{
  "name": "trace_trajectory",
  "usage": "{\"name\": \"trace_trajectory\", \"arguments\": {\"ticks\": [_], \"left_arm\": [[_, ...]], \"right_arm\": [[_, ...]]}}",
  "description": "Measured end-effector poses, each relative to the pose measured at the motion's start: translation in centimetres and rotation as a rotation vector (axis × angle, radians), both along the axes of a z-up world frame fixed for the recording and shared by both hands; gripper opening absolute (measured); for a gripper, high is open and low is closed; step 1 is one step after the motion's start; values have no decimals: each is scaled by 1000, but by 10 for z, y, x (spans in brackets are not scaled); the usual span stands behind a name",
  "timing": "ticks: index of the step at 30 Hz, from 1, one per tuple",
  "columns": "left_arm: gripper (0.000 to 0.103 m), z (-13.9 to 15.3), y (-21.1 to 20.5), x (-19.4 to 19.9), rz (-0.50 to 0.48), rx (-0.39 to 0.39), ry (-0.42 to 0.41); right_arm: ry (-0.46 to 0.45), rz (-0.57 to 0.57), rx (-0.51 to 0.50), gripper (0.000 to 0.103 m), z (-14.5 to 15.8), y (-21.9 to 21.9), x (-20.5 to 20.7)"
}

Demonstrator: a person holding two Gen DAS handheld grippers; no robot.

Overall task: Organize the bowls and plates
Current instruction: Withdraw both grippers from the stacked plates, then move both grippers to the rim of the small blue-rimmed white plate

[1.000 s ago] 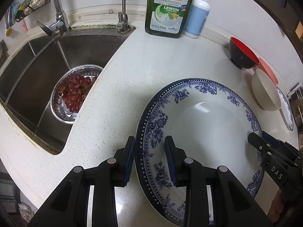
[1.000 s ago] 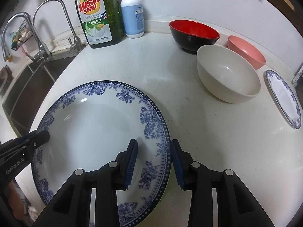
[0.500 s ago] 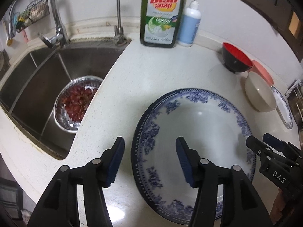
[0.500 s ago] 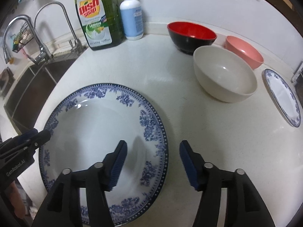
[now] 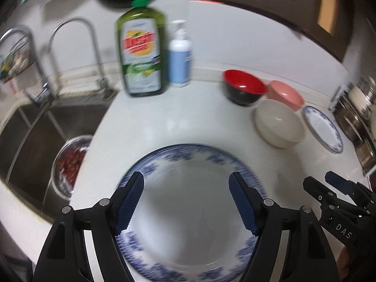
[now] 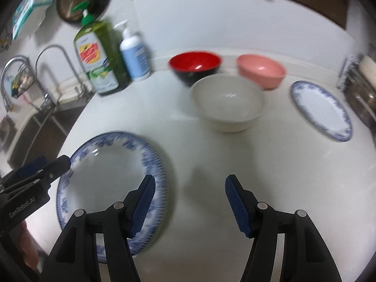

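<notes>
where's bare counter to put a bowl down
Bare counter lies between the big blue plate, cream bowl and small plate. Crowded at the back: red bowl, pink bowl.

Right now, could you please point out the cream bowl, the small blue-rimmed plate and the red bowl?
cream bowl (image 6: 229, 102): right wrist view, inner bottom.
small blue-rimmed plate (image 6: 322, 110): right wrist view, white centre.
red bowl (image 6: 195, 62): right wrist view, red inside.

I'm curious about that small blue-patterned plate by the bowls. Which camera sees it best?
The right wrist view: the small plate lies whole and fairly large on the counter, right of the cream bowl. The left wrist view shows it smaller, near the picture's edge, partly hidden behind the bowl.
</notes>
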State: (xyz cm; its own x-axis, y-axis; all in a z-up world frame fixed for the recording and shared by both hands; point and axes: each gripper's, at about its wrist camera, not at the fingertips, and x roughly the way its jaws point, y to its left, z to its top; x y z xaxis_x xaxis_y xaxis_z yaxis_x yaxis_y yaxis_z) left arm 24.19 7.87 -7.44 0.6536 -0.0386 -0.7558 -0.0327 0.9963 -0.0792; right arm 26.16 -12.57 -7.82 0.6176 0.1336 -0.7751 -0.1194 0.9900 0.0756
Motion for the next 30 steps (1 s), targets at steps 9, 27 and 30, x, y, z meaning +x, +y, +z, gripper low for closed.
{"name": "trace_trajectory", "arguments": {"ticks": [9,27,30], "left_arm": [[77,27,-79,17,-193,6,-65],[77,63,-211,69,-441,-33,-48],[77,70,-228,78,-454,-12,-64]], "right_arm": [[-48,-116,7,63,23,-70,-8],[-36,-344,16,63,42,-196,3],[-28,-369,23,63,42,-213,12]]}}
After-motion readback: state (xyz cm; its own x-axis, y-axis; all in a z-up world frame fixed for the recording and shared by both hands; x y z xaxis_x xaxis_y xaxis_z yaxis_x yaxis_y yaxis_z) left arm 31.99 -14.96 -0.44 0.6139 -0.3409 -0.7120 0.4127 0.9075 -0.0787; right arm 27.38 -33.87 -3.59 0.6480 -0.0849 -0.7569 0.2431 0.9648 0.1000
